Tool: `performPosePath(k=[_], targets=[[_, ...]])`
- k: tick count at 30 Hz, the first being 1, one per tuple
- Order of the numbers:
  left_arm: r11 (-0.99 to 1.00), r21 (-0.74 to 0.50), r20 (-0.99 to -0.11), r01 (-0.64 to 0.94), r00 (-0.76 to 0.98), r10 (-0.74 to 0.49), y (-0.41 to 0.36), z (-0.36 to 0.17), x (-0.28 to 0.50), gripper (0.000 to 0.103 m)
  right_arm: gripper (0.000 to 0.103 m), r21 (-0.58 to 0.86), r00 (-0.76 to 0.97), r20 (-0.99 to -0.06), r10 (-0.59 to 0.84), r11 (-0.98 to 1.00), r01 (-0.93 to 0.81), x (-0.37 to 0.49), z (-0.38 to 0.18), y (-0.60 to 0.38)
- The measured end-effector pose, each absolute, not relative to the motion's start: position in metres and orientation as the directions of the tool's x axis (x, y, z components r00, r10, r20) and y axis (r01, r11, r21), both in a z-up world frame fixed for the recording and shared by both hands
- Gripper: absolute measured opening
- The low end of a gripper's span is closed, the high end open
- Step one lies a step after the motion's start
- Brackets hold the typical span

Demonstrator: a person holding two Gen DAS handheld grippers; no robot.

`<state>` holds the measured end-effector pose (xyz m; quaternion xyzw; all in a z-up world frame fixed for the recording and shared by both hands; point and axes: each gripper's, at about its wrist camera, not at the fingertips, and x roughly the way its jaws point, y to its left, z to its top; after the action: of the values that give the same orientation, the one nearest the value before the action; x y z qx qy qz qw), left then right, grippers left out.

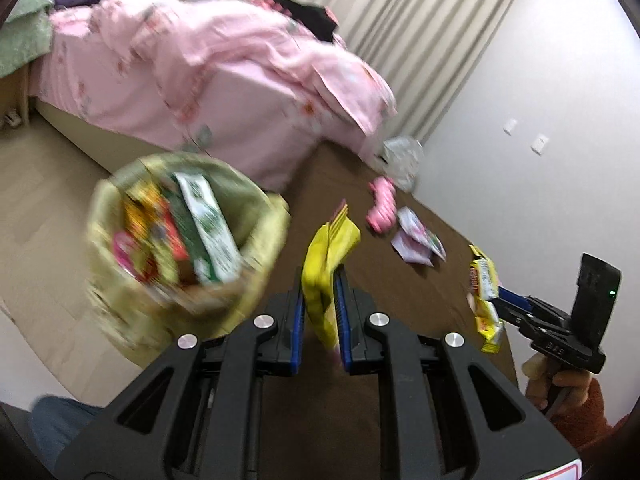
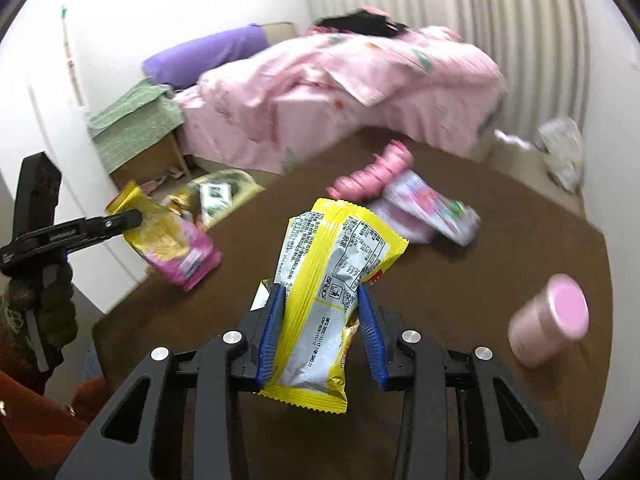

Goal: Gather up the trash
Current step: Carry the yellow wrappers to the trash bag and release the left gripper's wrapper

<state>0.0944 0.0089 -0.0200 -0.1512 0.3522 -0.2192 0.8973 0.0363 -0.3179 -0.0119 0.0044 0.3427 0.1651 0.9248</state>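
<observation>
Left wrist view first: your left claw (image 1: 320, 300) is clamped on a yellow snack bag (image 1: 328, 264), crinkly foil, pinched edge-on between the blue ribbed pads. Just left of it sits the trash basket (image 1: 256, 216), round, with an olive-green fabric look and blurry; inside you've got a green-and-white carton (image 1: 208, 228) plus a jumble of orange, red and pink wrappers I can't count. Over on the brown carpet (image 1: 400, 292) lie one pink ribbed plastic thing (image 1: 382, 208) and one purple printed wrapper (image 1: 416, 240), nearly touching. Your right claw (image 1: 494, 300) shows at the right edge, gripping a yellow-and-silver wrapper (image 1: 484, 292). Behind is the bed (image 1: 224, 92) under a rumpled pink floral cover.

Right wrist view: your right claw (image 2: 320, 304) is closed on that yellow-and-silver wrapper (image 2: 336, 264), a flat pillow pack with printed text facing you. Your left claw (image 2: 134, 216) is at the left holding the snack bag (image 2: 168, 244), which shows yellow and magenta from here, near the trash basket (image 2: 244, 184). One pink lidded cylinder can (image 2: 548, 320) lies tipped on the carpet to the right, well apart from the purple wrapper (image 2: 428, 208).
</observation>
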Motion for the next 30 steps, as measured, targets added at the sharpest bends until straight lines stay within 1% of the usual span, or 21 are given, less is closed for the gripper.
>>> performPosePath(k=[3, 5, 7, 11, 15, 16, 17, 19, 20, 24, 27, 30], targets=[[0.883, -0.398, -0.546, 0.249, 0.709, -0.446, 0.032, -0.007, 0.103, 0.013, 0.036, 0.107, 0.719, -0.603, 0.346, 0.928, -0.357, 0.055, 0.003, -0.298], [0.906, -0.372, -0.534, 0.203, 0.751, -0.388, 0.052, 0.001, 0.111, 0.013, 0.036, 0.108, 0.717, -0.584, 0.38, 0.912, -0.396, 0.079, 0.013, -0.279], [0.909, -0.387, -0.521, 0.158, 0.776, -0.356, 0.075, 0.004, 0.12, 0.013, 0.036, 0.112, 0.71, -0.576, 0.405, 0.899, -0.423, 0.095, 0.018, -0.265], [0.898, -0.431, -0.519, 0.094, 0.788, -0.331, 0.107, 0.002, 0.137, 0.013, 0.036, 0.104, 0.68, -0.589, 0.436, 0.875, -0.472, 0.127, 0.016, -0.233], [0.877, -0.471, -0.545, 0.089, 0.753, -0.369, 0.12, -0.022, 0.141, 0.013, 0.036, 0.086, 0.67, -0.605, 0.43, 0.872, -0.482, 0.141, 0.006, -0.215], [0.88, -0.466, -0.559, 0.089, 0.741, -0.371, 0.122, -0.034, 0.137, 0.015, 0.036, 0.097, 0.664, -0.607, 0.436, 0.87, -0.483, 0.141, 0.002, -0.215], [0.882, -0.463, -0.575, 0.086, 0.728, -0.373, 0.123, -0.046, 0.13, 0.022, 0.036, 0.109, 0.654, -0.614, 0.441, 0.869, -0.483, 0.141, -0.003, -0.216], [0.873, -0.483, -0.581, 0.075, 0.718, -0.383, 0.126, -0.065, 0.114, 0.033, 0.036, 0.108, 0.646, -0.632, 0.428, 0.874, -0.473, 0.139, -0.011, -0.219], [0.868, -0.492, -0.585, 0.071, 0.712, -0.389, 0.127, -0.074, 0.106, 0.035, 0.036, 0.102, 0.644, -0.641, 0.418, 0.878, -0.468, 0.138, -0.014, -0.219], [0.872, -0.488, -0.627, 0.033, 0.681, -0.377, 0.132, -0.097, 0.092, 0.036, 0.036, 0.095, 0.631, -0.667, 0.397, 0.885, -0.456, 0.136, -0.024, -0.224], [0.869, -0.494, -0.635, 0.005, 0.681, -0.364, 0.135, -0.1, 0.094, 0.036, 0.036, 0.127, 0.612, -0.678, 0.408, 0.885, -0.449, 0.14, -0.028, -0.222], [0.863, -0.504, -0.632, -0.032, 0.695, -0.343, 0.137, -0.098, 0.099, 0.037, 0.036, 0.149, 0.581, -0.679, 0.448, 0.86, -0.488, 0.152, -0.03, -0.206]])
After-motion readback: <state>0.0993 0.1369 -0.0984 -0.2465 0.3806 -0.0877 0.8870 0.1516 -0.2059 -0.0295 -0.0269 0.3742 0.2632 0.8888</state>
